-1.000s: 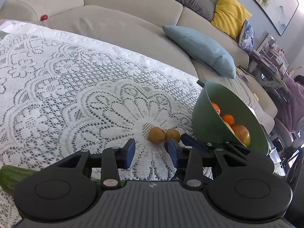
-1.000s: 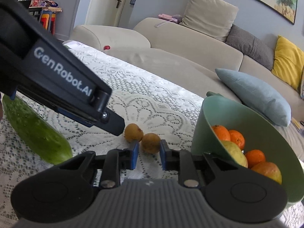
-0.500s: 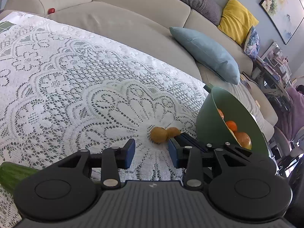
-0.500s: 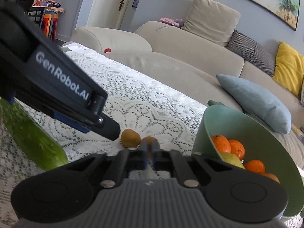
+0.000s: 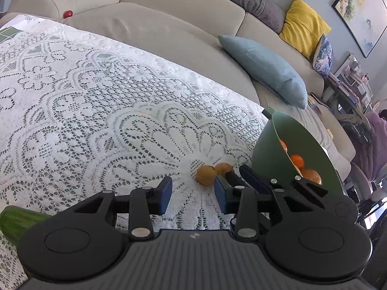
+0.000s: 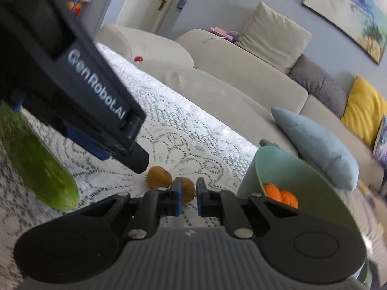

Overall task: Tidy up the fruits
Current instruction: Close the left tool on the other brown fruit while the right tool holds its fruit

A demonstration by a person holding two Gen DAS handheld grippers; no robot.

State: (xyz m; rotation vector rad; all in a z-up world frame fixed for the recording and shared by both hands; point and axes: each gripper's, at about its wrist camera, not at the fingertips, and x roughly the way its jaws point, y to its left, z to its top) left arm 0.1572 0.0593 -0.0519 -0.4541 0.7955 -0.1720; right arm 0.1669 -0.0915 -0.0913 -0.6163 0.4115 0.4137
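Low centre of both views, on the lace tablecloth of the table: two brown kiwis, side by side and seemingly touching, the left kiwi in the open, the right kiwi just beyond the tips of the right gripper. Jaws there drawn nearly together, only a thin slit between the blue pads, too narrow for the fruit; nothing clamped, the kiwi showing through the slit and past it. In the left wrist view, those same tips just beside the right kiwi; contact impossible to tell.

Left gripper: jaws partly apart, a moderate gap, bare lace between the pads, nothing held or touched; left kiwi just ahead and slightly right of the gap.

Right of the kiwis, close by: green bowl, tilted, with oranges inside. Far left: cucumber flat on the cloth, well apart from the kiwis. Plenty of bare lace ahead and to the left; table edge behind the bowl, then the beige sofa with a blue cushion.
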